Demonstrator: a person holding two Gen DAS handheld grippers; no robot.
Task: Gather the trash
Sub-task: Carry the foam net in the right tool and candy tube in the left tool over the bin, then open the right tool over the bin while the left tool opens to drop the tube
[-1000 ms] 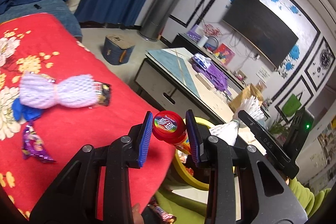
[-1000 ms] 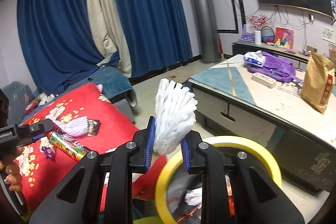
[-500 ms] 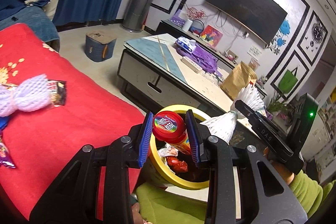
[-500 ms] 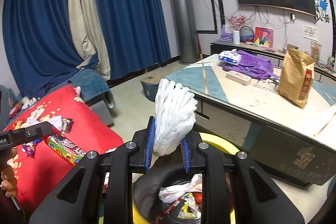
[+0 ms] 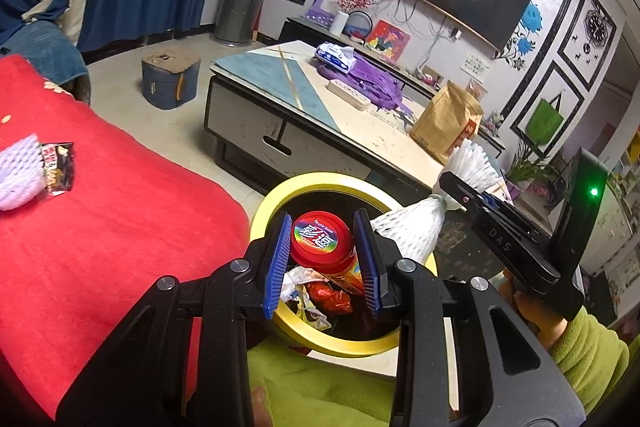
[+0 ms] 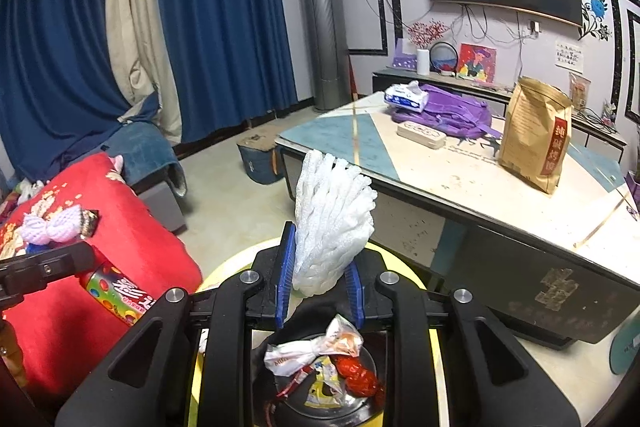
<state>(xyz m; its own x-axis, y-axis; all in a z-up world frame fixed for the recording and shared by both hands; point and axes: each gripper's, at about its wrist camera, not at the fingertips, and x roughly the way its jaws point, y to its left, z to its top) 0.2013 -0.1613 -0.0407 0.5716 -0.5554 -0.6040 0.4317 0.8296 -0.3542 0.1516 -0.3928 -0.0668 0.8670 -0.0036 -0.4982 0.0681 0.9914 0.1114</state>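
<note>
Left tongs (image 5: pixel 322 261) clenched the stiff, slick candy tube (image 5: pixel 325 247) below its cap, right tongs (image 6: pixel 319 281) pinched the squishy, featherlight foam net (image 6: pixel 332 223) mid-body over the yellow-rimmed bin (image 5: pixel 320 183).

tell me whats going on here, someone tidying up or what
Yes, a person is clearing rubbish with a handheld gripper in each hand. The left gripper is shut on a red-capped candy tube, and the right gripper is shut on a white foam net sleeve. Both are held over the yellow-rimmed bin, which already has wrappers inside. Neither piece has been dropped yet. Another foam net and a dark snack wrapper lie on the red blanket.
</note>
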